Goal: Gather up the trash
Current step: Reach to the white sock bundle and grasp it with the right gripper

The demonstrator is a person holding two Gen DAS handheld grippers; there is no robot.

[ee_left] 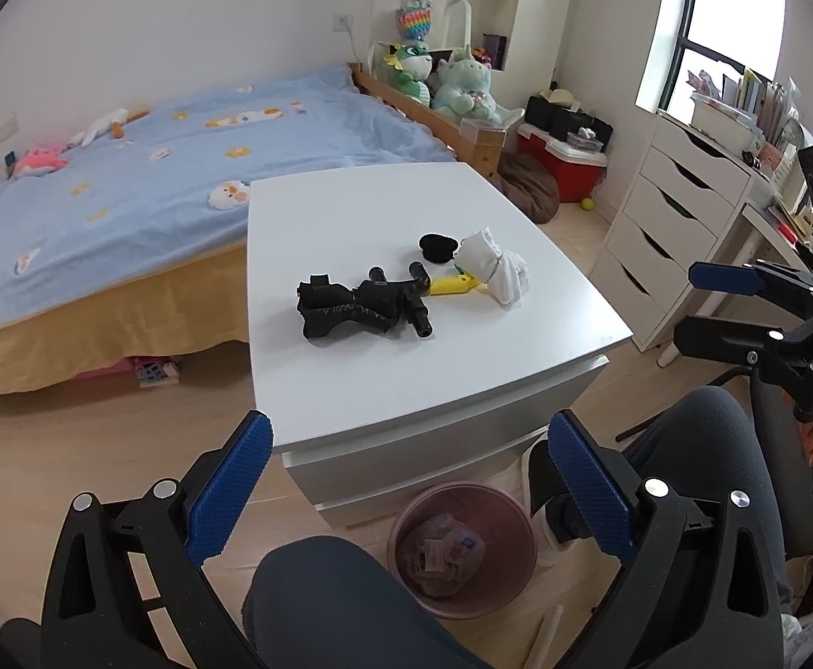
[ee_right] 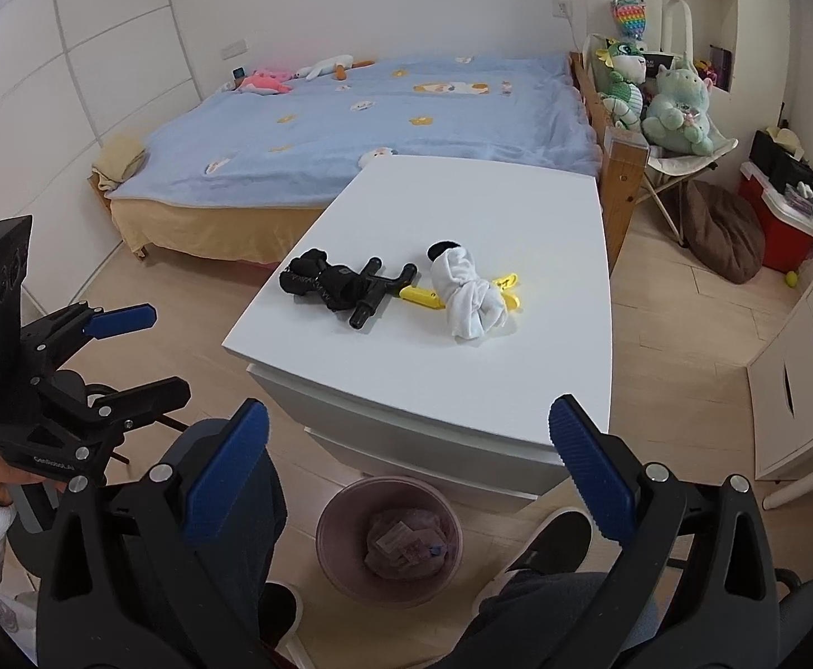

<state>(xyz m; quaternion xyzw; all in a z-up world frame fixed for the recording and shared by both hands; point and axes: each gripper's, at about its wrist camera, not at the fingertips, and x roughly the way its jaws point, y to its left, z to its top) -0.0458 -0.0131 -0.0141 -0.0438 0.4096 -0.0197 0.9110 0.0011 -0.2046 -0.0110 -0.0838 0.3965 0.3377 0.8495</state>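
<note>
Both tongs (ee_left: 409, 496) (ee_right: 409, 493) released, trash bin (ee_left: 465, 549) below between them, white cabinet (ee_left: 406, 379) ahead

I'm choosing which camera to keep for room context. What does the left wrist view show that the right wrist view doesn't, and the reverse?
Only the left wrist view shows the window and the books stacked on the white drawer unit. Only the right wrist view shows the white wardrobe panels and the folded yellow blanket at the bed's corner. Both show the white table carrying the black cloth bundle, black pipe piece, yellow tool and white cloth, plus the pink trash bin, and both open grippers.
</note>
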